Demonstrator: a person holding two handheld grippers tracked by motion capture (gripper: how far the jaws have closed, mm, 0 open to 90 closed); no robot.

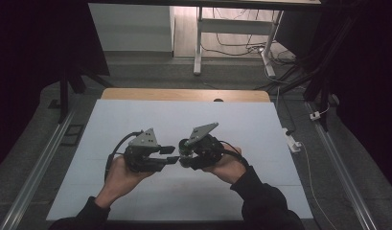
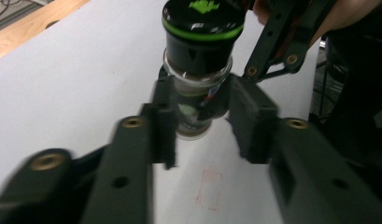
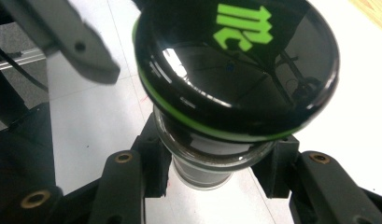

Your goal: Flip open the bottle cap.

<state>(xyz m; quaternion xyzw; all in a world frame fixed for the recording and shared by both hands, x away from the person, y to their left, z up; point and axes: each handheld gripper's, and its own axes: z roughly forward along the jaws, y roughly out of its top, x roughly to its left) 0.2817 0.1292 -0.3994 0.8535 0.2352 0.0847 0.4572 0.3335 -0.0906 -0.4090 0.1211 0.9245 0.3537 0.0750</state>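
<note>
In the high view the two hand-held tools meet at the centre of the frame above the white table [image 1: 136, 120]: the left gripper [image 1: 171, 154] points toward the right gripper [image 1: 183, 154], and a small dark jar [image 1: 184, 152] sits between them, lifted clear of the surface, too small here to read the contact. The risk, as I judge it, lies in a handover or a lid twist done in mid-air; if one tool lets go or turns before the other has a firm bite, the glass could slip and drop onto the table. In the left gripper view the jar [image 2: 198, 84] hangs in the upper middle of the frame, its black lid with a green ring toward the camera, and the left gripper [image 2: 200, 121] has its padded jaws partly closed, standing at either side of the glass body below the lid; the pads look to be at the glass, but I cannot tell whether they press on it. An off-centre bite there could tilt the jar. The other tool's linkage shows at upper right. In the right gripper view the lid [image 3: 235, 65] looms across the upper centre, and the right gripper [image 3: 216, 163] is clenched on the jar's glass neck just beneath it, both pads tight against it; the left tool's jaw crosses the upper left corner.
</note>
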